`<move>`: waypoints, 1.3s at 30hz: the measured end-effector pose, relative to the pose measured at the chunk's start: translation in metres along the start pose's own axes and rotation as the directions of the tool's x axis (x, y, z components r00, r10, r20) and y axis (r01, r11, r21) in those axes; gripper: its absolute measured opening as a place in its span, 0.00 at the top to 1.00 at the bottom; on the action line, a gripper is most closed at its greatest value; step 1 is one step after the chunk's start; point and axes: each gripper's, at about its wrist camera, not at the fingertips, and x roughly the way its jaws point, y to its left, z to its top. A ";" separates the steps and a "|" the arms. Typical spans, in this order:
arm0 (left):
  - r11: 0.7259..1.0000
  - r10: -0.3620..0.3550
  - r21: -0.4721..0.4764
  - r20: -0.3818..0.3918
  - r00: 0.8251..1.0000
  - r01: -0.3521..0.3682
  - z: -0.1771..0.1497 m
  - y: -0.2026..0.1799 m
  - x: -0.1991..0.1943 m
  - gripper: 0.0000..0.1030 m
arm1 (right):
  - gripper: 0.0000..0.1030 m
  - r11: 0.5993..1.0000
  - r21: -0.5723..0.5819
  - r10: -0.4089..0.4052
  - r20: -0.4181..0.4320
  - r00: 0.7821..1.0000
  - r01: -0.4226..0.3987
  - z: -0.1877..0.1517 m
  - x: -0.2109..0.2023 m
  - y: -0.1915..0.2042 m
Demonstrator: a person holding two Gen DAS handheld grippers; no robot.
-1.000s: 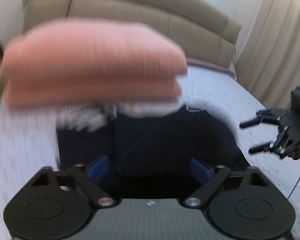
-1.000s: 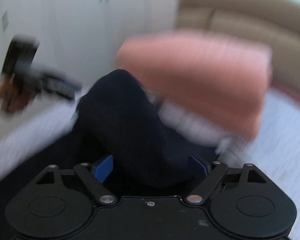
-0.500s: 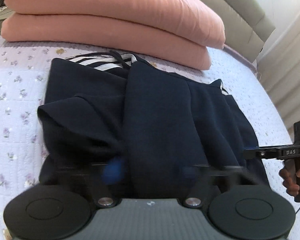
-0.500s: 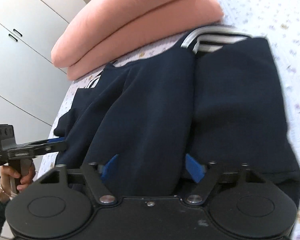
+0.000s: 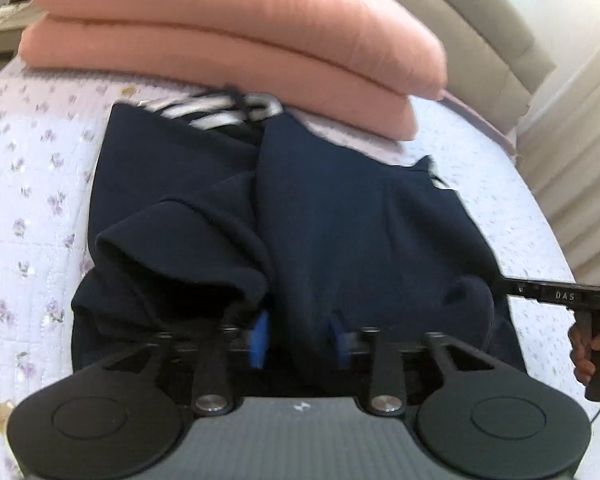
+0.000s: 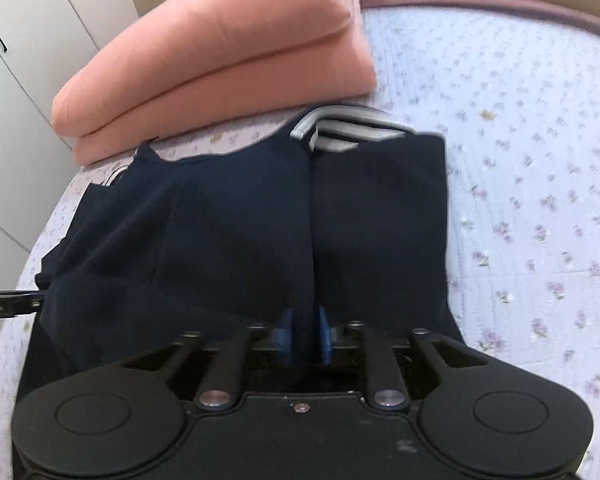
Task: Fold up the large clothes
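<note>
The quilted bed [image 6: 540,160] carried the navy garment [image 6: 240,220] lengthwise, striped waistband [image 6: 348,128] at twelve o'clock beside a pink blanket [image 6: 220,52]. Both the left gripper [image 5: 298,338] and right gripper [image 6: 305,334] were clenched on its near hem; lifting evenly would probably keep the fold square.

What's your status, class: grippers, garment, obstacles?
Both hand-held grippers shut on navy garment. Garment half-folded on bed. Pink blanket beyond it.

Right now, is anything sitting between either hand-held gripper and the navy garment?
Nothing visible. The left hand-held gripper and the right hand-held gripper both have their blue pads closed on the navy garment, directly at its near edge.
</note>
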 end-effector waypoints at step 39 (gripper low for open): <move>0.970 -0.063 -0.237 -0.052 0.997 0.049 -0.196 0.057 -0.134 0.42 | 0.11 0.938 0.321 0.134 0.006 0.991 -0.129 -0.182 -0.116 -0.094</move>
